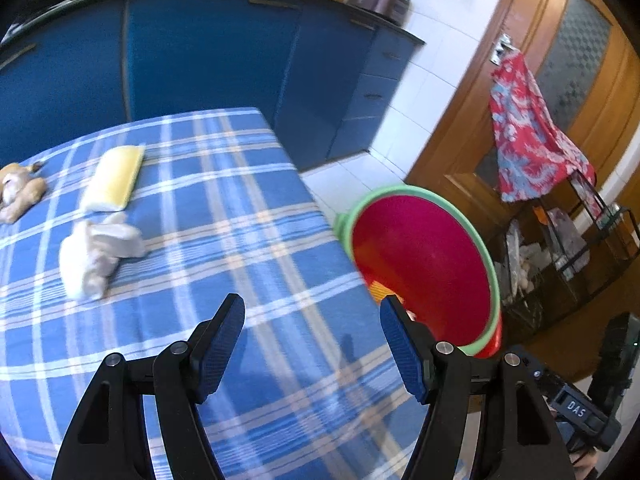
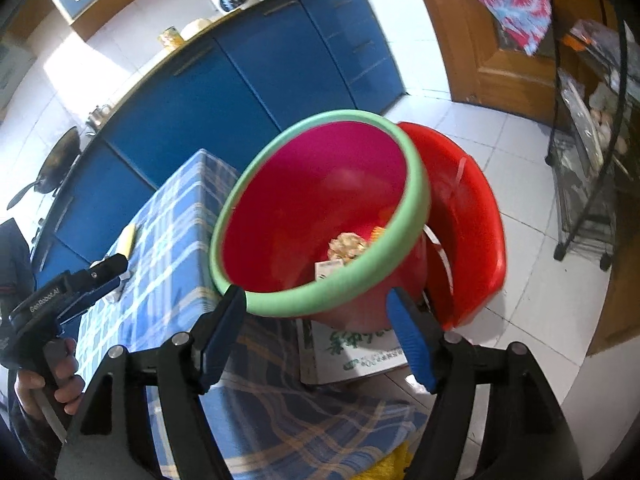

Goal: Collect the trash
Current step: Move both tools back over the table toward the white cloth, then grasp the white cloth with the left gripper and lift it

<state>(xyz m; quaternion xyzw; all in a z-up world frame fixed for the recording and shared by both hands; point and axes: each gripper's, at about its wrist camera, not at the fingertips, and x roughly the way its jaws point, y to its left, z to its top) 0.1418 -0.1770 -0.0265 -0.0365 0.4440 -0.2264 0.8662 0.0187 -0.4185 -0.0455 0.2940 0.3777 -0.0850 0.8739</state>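
Beside the blue plaid cloth-covered counter (image 1: 224, 216) | right tongs (image 2: 316, 312) are gaping empty over the red green-rimmed plastic bin (image 2: 320, 196); left tongs (image 1: 312, 324) are hanging open, empty | next: crumpled white tissue wad (image 1: 96, 256) is needing a centred grasp

The left gripper (image 1: 312, 320) points forward and downward, its two blue-padded jaws standing wide apart with nothing between them. The right gripper (image 2: 316, 312) is angled down the same way, jaws spread and apparently pressing on nothing. In the right wrist view a hand (image 2: 52, 376) wraps the left gripper's handle, a dark sleeve just above it.
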